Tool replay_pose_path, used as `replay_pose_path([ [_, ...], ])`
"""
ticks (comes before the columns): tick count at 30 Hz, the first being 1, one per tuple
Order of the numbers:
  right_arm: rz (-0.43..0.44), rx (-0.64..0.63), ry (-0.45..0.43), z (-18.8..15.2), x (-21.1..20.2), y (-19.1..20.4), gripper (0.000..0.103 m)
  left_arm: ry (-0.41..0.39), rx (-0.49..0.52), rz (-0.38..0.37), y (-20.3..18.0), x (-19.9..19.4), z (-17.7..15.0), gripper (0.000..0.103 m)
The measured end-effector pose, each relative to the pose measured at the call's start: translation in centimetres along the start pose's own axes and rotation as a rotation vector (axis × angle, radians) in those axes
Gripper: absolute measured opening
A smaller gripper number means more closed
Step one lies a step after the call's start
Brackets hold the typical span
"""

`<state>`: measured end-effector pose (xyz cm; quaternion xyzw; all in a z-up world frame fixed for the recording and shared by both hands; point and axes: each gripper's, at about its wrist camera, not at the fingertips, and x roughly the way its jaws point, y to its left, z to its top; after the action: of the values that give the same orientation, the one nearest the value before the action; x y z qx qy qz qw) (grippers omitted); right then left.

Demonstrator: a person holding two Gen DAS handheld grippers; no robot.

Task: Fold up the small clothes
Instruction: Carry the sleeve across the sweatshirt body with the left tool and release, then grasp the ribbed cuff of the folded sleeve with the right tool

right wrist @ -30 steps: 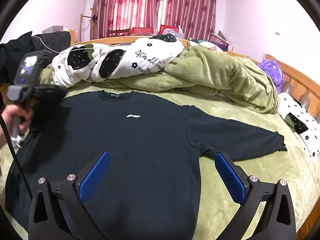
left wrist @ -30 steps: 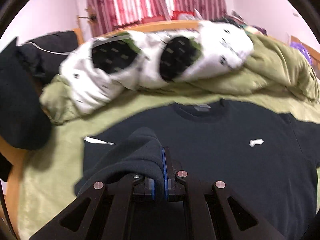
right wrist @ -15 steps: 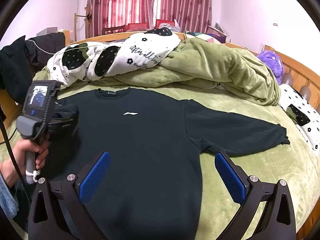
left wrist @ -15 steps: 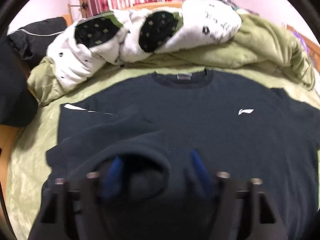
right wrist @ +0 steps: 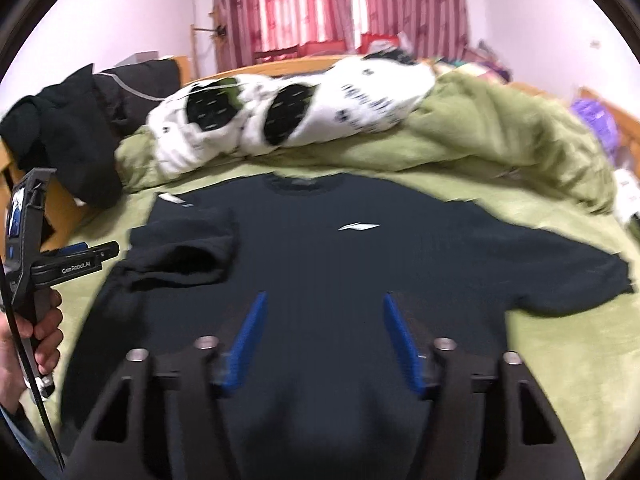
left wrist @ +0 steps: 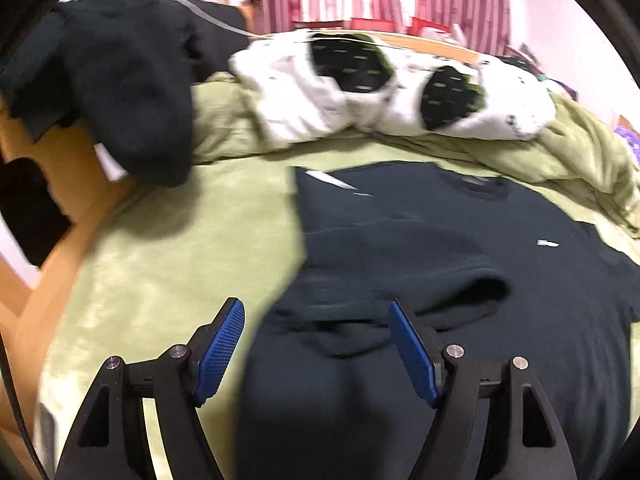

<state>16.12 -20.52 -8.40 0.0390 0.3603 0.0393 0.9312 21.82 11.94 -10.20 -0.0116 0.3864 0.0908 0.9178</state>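
Note:
A dark navy sweatshirt (right wrist: pixel 340 264) with a small white logo (right wrist: pixel 360 226) lies flat, front up, on the green bed cover. Its left sleeve (right wrist: pixel 188 248) is folded in over the chest and lies loose; the right sleeve (right wrist: pixel 560 276) stretches out to the right. My left gripper (left wrist: pixel 315 306) is open above the sweatshirt's left edge, just short of the folded sleeve (left wrist: pixel 400 264), with nothing pressed between its blue pads. My right gripper (right wrist: pixel 324 298) hovers over the lower chest, its jaws closing with only air between them. A hand holds the left gripper (right wrist: pixel 112 248) at the bed's left side.
A heaped green quilt (right wrist: pixel 500 140) and a white cloth with black spots (right wrist: pixel 300 120) lie behind the sweatshirt. Dark clothes (right wrist: pixel 72 132) hang over the wooden bed frame (left wrist: pixel 52 280) at the left. Bare green cover (right wrist: pixel 560 360) shows to the right.
The left gripper opened, let go of the sleeve on the chest and drew back to the left. The right gripper's jaws narrowed and it shifted over the sweatshirt.

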Motion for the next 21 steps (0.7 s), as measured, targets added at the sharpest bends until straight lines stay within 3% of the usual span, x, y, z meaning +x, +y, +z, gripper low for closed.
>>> replay_pose_path([
  [3,0.074,-0.022,0.046,0.2,2.6,3.4,0.053,0.000,-0.007,0.032,3.5,0.5,0.3,0.072],
  [7,0.083,-0.110,0.039,0.4,5.5,8.7,0.053,-0.003,-0.015,0.101,7.9,2.0,1.0,0.073],
  [11,0.140,-0.145,0.065,0.7,9.2,13.4,0.058,0.020,-0.083,0.085,11.2,4.2,1.0,0.072],
  [21,0.227,-0.304,0.064,0.8,14.9,22.0,0.065,0.057,-0.094,0.096,13.7,8.6,0.2,0.073],
])
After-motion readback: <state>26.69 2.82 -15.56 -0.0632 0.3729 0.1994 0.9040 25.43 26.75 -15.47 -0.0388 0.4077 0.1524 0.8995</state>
